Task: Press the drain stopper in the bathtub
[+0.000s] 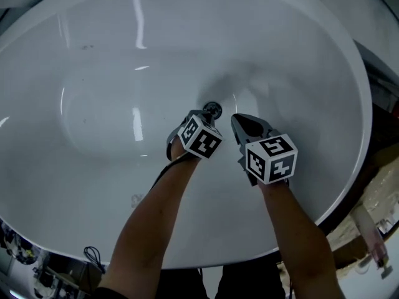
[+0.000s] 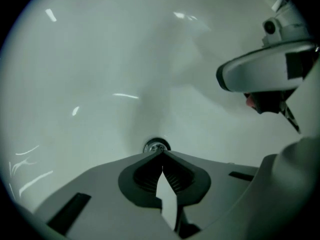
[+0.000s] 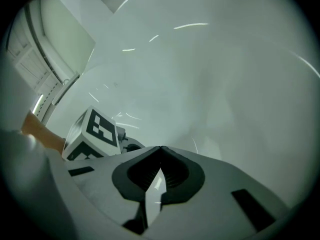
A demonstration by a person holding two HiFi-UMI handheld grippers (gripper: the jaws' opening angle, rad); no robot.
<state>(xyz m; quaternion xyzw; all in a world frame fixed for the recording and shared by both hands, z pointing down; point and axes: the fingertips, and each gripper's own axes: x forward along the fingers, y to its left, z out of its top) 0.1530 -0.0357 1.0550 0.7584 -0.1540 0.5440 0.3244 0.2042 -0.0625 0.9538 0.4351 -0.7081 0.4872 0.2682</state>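
Observation:
A round chrome drain stopper (image 1: 212, 109) sits at the bottom of the white bathtub (image 1: 93, 104). My left gripper (image 1: 207, 114) is shut with nothing in it, its tips right at the stopper. In the left gripper view the stopper (image 2: 156, 146) peeks out just beyond the closed tips of the left gripper (image 2: 162, 153). My right gripper (image 1: 235, 118) hovers a little to the right of the stopper, also shut and empty. In the right gripper view its tips (image 3: 160, 148) meet over bare tub wall, with the left gripper's marker cube (image 3: 96, 132) to the left.
The tub's rim (image 1: 365, 117) curves round at the right, with clutter on the floor (image 1: 374, 229) beyond it. Cables and small items (image 1: 25, 254) lie outside the near left rim. The right gripper's body (image 2: 265, 74) shows at the upper right of the left gripper view.

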